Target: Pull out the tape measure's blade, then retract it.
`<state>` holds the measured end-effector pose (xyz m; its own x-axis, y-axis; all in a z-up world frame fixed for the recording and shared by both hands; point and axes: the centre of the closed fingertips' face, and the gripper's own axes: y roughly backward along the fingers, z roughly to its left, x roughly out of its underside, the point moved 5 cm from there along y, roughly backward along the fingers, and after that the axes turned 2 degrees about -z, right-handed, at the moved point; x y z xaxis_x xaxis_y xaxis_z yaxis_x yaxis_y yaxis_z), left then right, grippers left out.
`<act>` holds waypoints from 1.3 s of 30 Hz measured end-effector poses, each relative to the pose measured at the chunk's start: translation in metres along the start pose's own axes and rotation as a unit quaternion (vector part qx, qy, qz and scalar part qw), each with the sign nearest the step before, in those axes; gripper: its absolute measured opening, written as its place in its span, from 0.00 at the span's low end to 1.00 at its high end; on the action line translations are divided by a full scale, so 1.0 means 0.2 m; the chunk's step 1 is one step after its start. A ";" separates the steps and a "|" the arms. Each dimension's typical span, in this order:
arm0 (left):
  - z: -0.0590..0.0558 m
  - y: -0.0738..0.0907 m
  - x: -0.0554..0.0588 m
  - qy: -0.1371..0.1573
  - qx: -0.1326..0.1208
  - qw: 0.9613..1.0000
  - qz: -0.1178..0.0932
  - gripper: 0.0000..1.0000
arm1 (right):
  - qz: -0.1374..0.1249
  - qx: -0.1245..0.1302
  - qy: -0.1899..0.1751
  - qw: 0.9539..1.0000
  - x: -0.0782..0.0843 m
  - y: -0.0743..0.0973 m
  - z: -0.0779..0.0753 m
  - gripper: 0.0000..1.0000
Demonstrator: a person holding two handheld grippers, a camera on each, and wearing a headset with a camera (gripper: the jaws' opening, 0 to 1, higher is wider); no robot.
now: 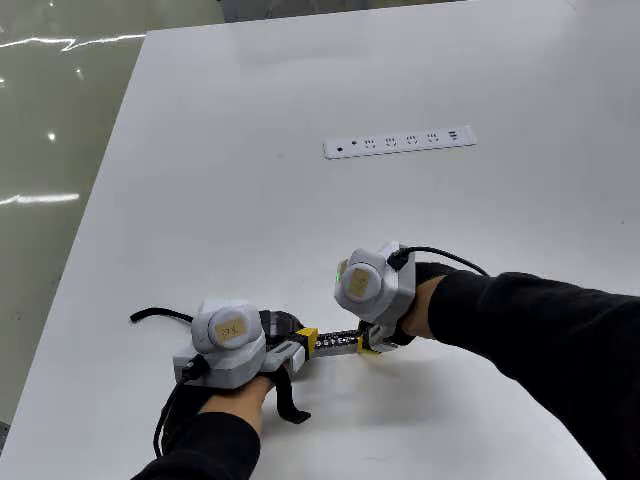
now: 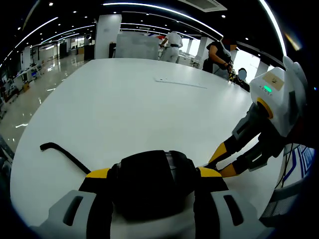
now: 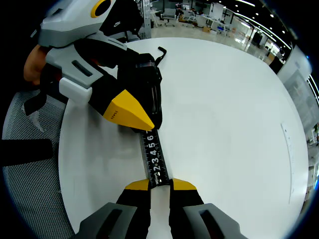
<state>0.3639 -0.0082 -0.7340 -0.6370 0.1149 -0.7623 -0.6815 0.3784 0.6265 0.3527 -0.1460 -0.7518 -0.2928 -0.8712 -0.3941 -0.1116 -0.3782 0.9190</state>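
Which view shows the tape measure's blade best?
The right gripper view: the blade runs from the case to the right claw, numbers legible. The head view gives a short strip; in the left gripper view the case hides it.

Blade point(image 3: 153, 154) of the tape measure point(image 3: 147, 84), partly extended.
The right gripper point(image 3: 160, 185), at 6 o'clock, pinches the blade's end; the blade runs toward 12 o'clock into the black tape measure, clamped by the left gripper point(image 3: 122, 107).
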 end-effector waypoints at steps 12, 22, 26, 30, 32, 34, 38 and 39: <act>0.00 0.00 0.00 0.003 0.003 1.000 0.000 0.60 | -0.006 -0.001 0.000 1.000 -0.03 -0.01 0.00 0.09; 0.00 0.00 0.00 0.004 0.004 1.000 0.001 0.60 | -0.013 -0.002 -0.001 1.000 -0.06 -0.03 0.01 0.09; 0.00 0.00 0.00 0.004 0.004 1.000 0.001 0.60 | -0.016 -0.003 -0.002 1.000 -0.06 -0.03 0.01 0.09; 0.00 0.00 0.00 0.003 0.005 1.000 0.001 0.60 | -0.020 -0.004 -0.003 1.000 -0.06 -0.03 0.01 0.09; 0.00 0.00 0.00 0.004 0.005 1.000 0.001 0.60 | -0.026 -0.008 -0.005 1.000 -0.06 -0.03 0.01 0.09; 0.00 0.00 0.00 0.005 0.005 1.000 0.001 0.60 | -0.038 -0.013 -0.007 0.999 -0.06 -0.03 0.01 0.09; 0.00 0.01 0.00 0.005 0.006 1.000 0.001 0.60 | -0.066 -0.022 -0.031 0.997 -0.05 -0.03 0.00 0.09; 0.00 0.01 0.00 0.005 0.006 1.000 0.001 0.60 | -0.068 -0.022 -0.023 0.997 -0.05 -0.03 0.00 0.09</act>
<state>0.3634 -0.0072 -0.7333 -0.6413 0.1061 -0.7599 -0.6764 0.3894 0.6252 0.3557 -0.1343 -0.7527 -0.3221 -0.7953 -0.5136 -0.1115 -0.5068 0.8548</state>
